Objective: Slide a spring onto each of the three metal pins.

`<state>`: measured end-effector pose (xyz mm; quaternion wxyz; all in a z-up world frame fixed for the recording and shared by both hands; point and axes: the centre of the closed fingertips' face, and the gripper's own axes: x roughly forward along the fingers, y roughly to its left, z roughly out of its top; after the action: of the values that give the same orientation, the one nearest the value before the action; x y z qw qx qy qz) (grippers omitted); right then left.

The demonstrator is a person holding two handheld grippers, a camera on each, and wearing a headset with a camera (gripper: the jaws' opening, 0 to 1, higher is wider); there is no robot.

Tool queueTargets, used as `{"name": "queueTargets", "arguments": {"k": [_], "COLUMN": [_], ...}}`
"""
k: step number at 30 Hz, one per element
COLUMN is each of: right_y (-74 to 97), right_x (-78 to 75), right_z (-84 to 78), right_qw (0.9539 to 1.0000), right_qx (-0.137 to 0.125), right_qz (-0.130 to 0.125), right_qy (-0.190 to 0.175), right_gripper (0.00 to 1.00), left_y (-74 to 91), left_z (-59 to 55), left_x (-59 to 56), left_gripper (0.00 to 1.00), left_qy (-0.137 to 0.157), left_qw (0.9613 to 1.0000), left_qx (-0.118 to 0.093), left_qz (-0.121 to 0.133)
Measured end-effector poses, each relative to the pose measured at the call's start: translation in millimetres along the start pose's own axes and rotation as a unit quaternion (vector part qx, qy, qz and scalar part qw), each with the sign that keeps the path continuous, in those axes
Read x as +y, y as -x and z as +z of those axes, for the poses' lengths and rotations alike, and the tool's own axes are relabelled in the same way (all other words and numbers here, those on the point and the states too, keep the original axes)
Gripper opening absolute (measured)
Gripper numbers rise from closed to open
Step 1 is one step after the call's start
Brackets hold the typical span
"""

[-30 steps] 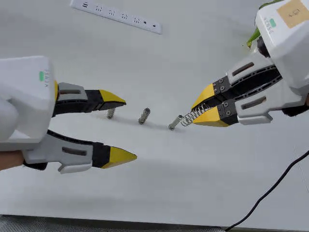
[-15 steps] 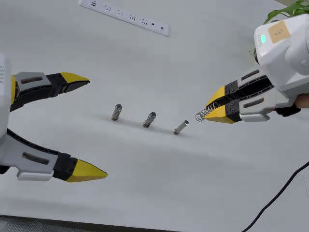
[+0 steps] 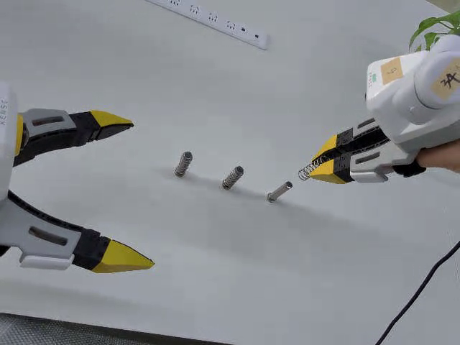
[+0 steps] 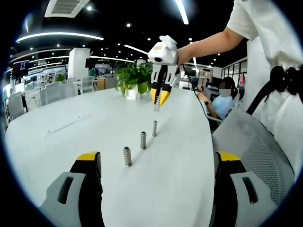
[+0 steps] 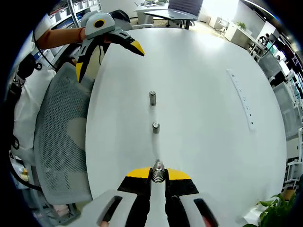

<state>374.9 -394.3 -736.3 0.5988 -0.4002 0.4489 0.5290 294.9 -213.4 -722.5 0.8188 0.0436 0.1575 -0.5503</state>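
Observation:
Three short metal pins stand in a row on the white table (image 3: 215,273). The left pin (image 3: 184,164) and the middle pin (image 3: 232,177) each carry a spring. The right pin (image 3: 279,191) is bare and leans toward my right gripper (image 3: 325,164). That gripper is shut on a spring (image 3: 310,171), which sticks out of its tips a short way right of the bare pin without touching it. In the right gripper view the spring (image 5: 158,171) sits between the yellow tips, in line with the pins (image 5: 155,126). My left gripper (image 3: 126,190) stands wide open left of the row, holding nothing.
A white power strip (image 3: 215,20) lies at the far edge of the table. A potted plant (image 3: 435,29) is at the back right. A black cable (image 3: 424,287) crosses the near right corner. A grey mesh chair (image 5: 61,132) stands beside the table.
My right gripper has drawn the spring back to the right, off the bare pin's tip. My left gripper has pulled away to the left, clear of the row.

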Motion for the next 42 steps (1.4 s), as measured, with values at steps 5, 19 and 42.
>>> {"name": "queueTargets", "arguments": {"k": [5, 19, 42], "right_y": [-11.0, -25.1, -35.4], "right_x": [2.9, 1.7, 3.8], "right_z": [-3.0, -8.7, -11.8], "right_qw": [0.9999, 0.9997, 0.9995], "right_qx": [0.008, 0.015, 0.019], "right_qz": [0.008, 0.014, 0.024], "right_qy": [-0.004, -0.011, -0.011], "right_gripper": [0.06, 0.06, 0.06], "left_y": [-0.1, -1.8, -4.8], "left_z": [0.5, 0.7, 0.2], "left_x": [2.2, 3.2, 2.7], "left_gripper": [0.99, 0.99, 0.99], "left_qy": [0.005, 0.011, 0.021], "left_qw": [1.0, 0.9999, 0.9996], "left_qx": [-0.004, -0.011, -0.016], "left_qz": [0.002, -0.001, -0.005]}}
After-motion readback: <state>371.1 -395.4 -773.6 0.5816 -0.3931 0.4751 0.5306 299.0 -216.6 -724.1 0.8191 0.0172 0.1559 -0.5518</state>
